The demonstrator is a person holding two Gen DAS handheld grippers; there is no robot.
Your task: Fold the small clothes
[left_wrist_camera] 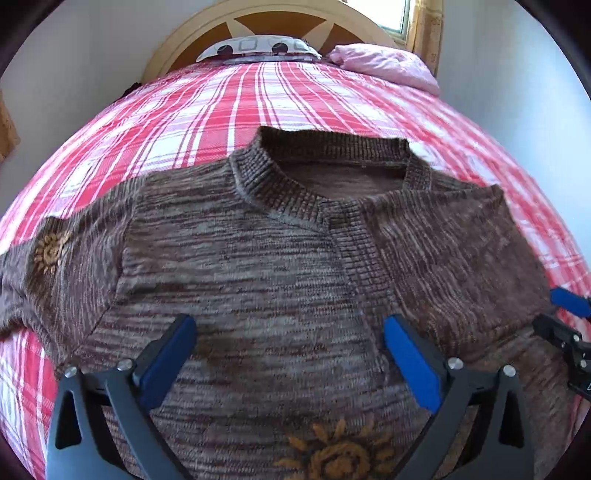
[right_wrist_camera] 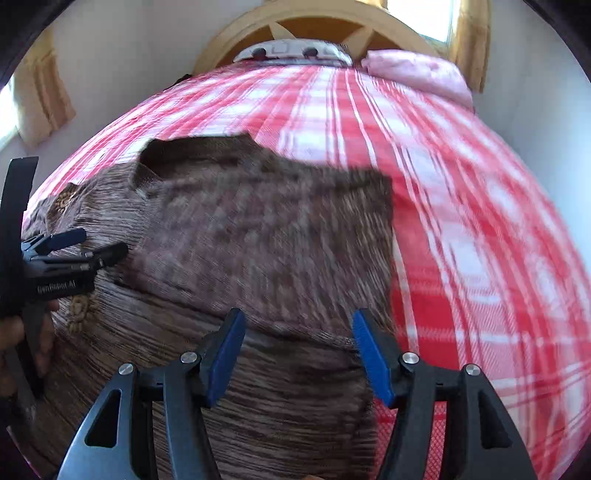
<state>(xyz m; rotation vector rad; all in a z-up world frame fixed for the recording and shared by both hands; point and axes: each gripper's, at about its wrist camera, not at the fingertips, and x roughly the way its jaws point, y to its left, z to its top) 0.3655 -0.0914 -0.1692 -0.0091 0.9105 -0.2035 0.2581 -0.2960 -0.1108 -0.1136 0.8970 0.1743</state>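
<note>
- Brown sweater (left_wrist_camera: 236,258): one, marled knit, lying front-up on the bed (left_wrist_camera: 207,110), ribbed collar (left_wrist_camera: 295,177) toward the headboard. My right-side sleeve is folded inward across the chest (right_wrist_camera: 266,236); the other sleeve lies out flat toward the left.
- Sun motifs: orange embroidery, one on the outstretched sleeve (left_wrist_camera: 50,251), one low on the front (left_wrist_camera: 332,456), below my left tongs.
- Left tongs (left_wrist_camera: 290,354): mine, blue pads spread wide apart, nothing between them, poised over the middle of the sweater's front. Whether the tips touch the knit I cannot tell.
- Right tongs (right_wrist_camera: 299,354): mine, blue pads apart, nothing gripped, over the lower edge of the folded sleeve near the sweater's right side. This view is blurred.
- Cross-reference: the left tongs appear at the left edge of the right wrist view, side-on, above the sweater; one blue pad (left_wrist_camera: 569,301) of the right tongs shows at the right edge of the left wrist view.
- Bed cover: red and white plaid, flat beneath the sweater.
- Patterned pillow (left_wrist_camera: 258,48): one, white with dark shapes, against the headboard (left_wrist_camera: 184,40).
- Pink pillow (left_wrist_camera: 384,62): one, at the bed's far right corner, just beside the patterned one.
- Window (left_wrist_camera: 395,14): behind the headboard, with a yellow curtain (left_wrist_camera: 428,33) beside it.
</note>
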